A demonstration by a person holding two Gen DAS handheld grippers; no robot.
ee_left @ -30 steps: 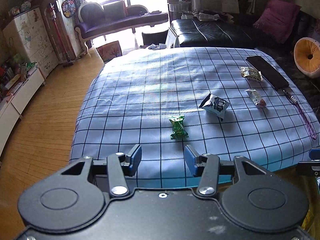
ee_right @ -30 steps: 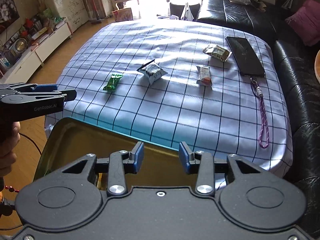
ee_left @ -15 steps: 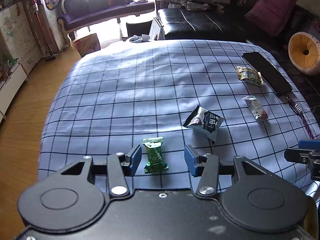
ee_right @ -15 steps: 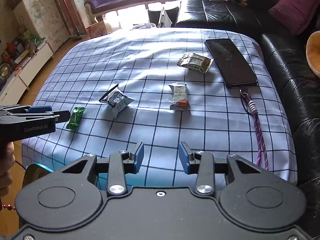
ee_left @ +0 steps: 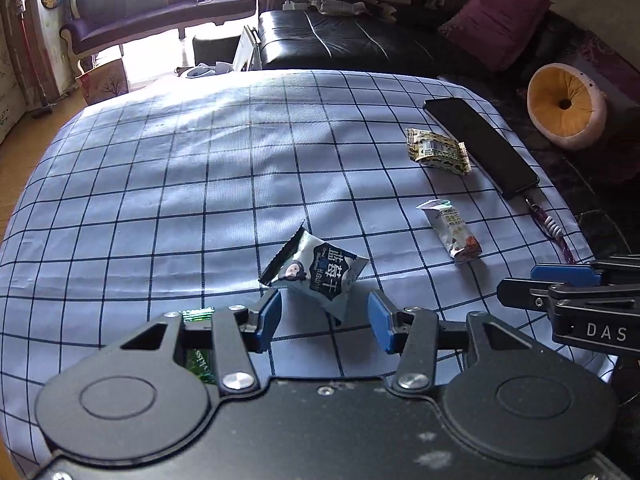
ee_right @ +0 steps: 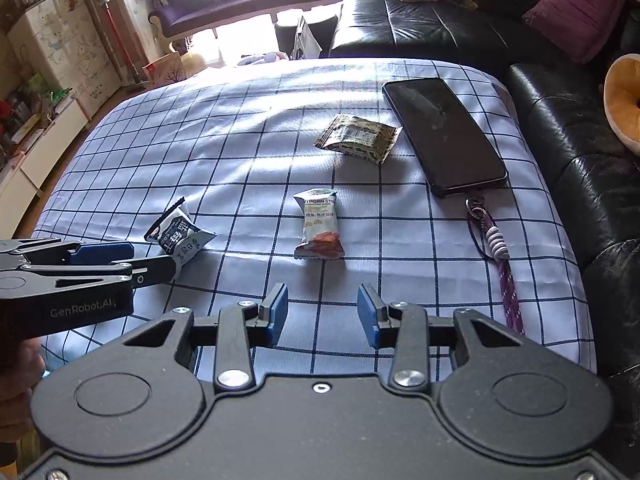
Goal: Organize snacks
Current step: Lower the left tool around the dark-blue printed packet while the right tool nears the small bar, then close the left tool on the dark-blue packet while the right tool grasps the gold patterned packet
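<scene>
Several snack packets lie on a blue checked cloth [ee_left: 168, 184]. A blue-and-white packet [ee_left: 316, 272] lies just ahead of my left gripper [ee_left: 325, 320], its near corner between the open fingers, pads not touching it. A green sweet [ee_left: 198, 317] is mostly hidden under the left finger's arm. Further right lie a white packet with a brown end [ee_left: 450, 228] and a yellow-brown packet [ee_left: 436, 152]. My right gripper [ee_right: 322, 316] stands open and empty, a little short of the white packet [ee_right: 320, 224]. The left gripper [ee_right: 156, 260] shows beside the blue-and-white packet [ee_right: 180, 234].
A black phone [ee_right: 440, 136] with a purple lanyard [ee_right: 500, 252] lies along the cloth's right side, close to the yellow-brown packet [ee_right: 356, 138]. A black leather sofa [ee_right: 560, 128] runs behind and to the right. Wooden floor drops off on the left.
Both grippers have moved forward and down over the cloth. The left one passed the green sweet and now faces the blue-and-white packet. A tray once under the right gripper is out of view.
</scene>
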